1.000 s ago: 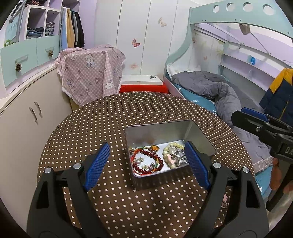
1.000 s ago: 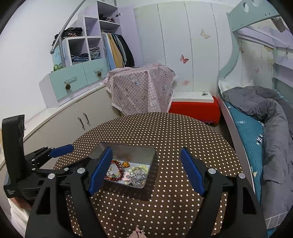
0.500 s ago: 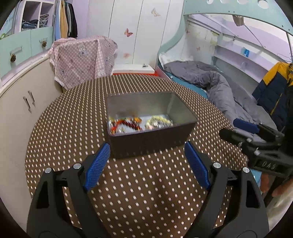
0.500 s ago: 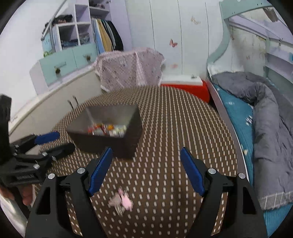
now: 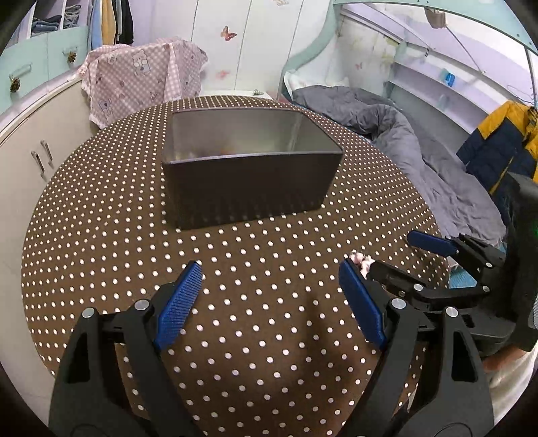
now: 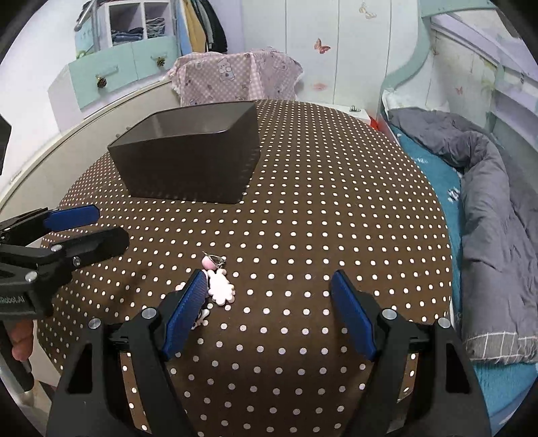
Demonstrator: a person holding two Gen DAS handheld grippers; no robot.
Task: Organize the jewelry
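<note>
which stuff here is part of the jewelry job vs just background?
Job:
- pink charm loose on the dotted table, beside the right gripper
- dark box
- left gripper, open

Background:
- pink checked cloth
- grey duvet
- hanging clothes
- yellow and navy jacket

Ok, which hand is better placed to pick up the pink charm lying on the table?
Right. The right gripper is open with the pink charm just beside its left fingertip; the left gripper faces the tin box, the charm off to its side.
</note>
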